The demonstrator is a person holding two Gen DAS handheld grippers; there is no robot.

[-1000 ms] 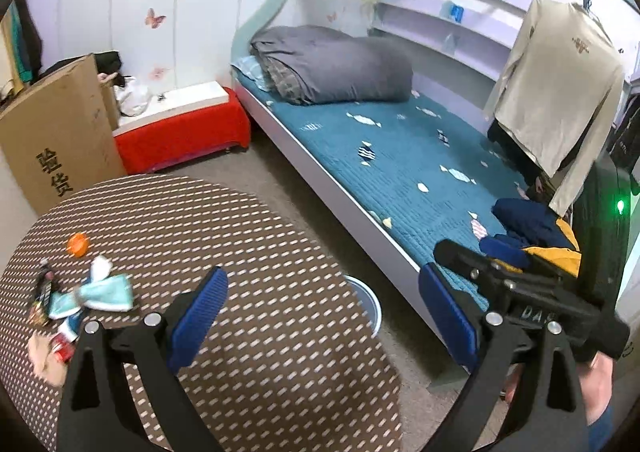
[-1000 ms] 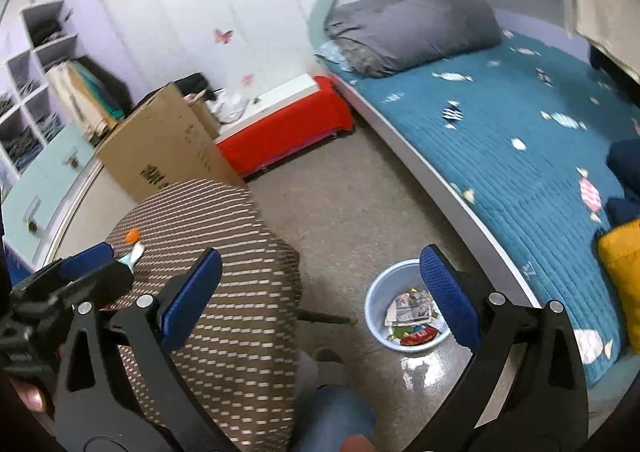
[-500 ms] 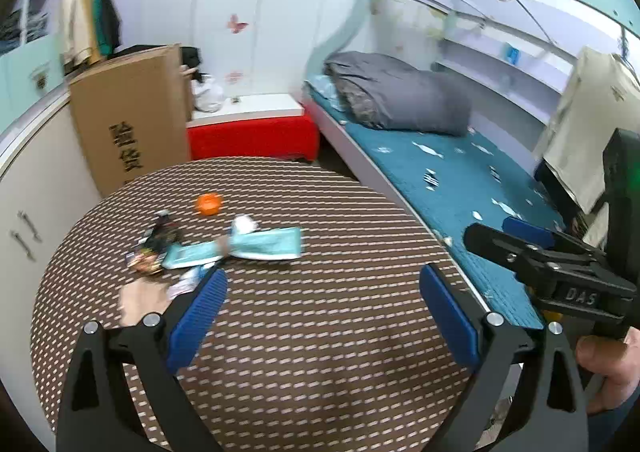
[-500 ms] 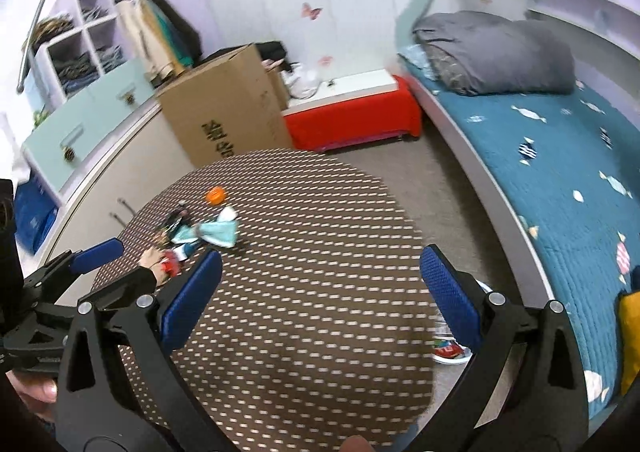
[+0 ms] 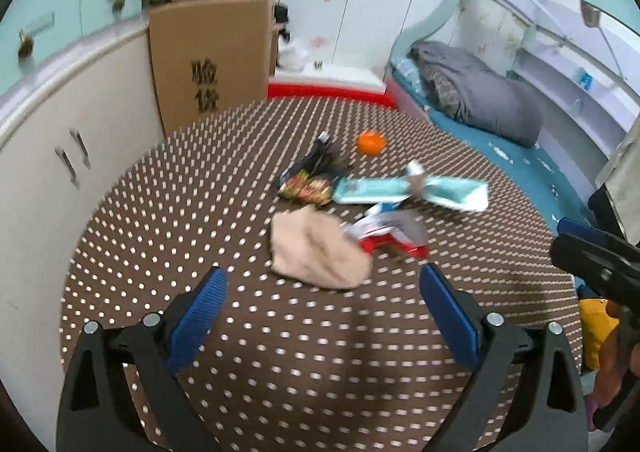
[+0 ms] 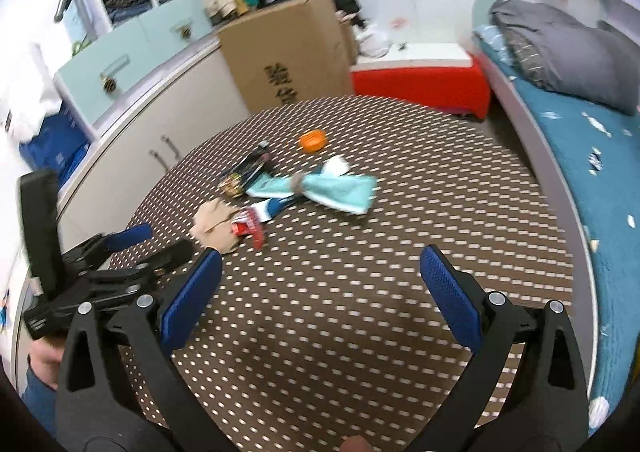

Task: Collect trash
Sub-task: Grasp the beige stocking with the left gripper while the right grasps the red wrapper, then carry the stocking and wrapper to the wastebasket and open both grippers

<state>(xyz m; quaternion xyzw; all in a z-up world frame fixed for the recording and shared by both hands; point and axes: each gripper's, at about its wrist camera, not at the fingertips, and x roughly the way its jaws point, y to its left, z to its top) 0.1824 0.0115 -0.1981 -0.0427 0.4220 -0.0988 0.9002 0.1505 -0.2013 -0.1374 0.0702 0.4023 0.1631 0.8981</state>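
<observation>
My left gripper [image 5: 322, 304] and right gripper [image 6: 320, 292] are wide, empty. The crumpled tissue [image 5: 316, 250] lies near on the tabletop [image 5: 200, 212]; soft, light, I pinch its middle.

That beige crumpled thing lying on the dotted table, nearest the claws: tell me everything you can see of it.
The beige wad looks like a crumpled tissue or soft paper, pale tan, creased and lumpy, with no print visible. It lies loose on the brown dotted table, at the near edge of the litter pile. A red and white wrapper touches its right side. The left claw is open just short of it, not touching. The picture is slightly blurred.
</observation>
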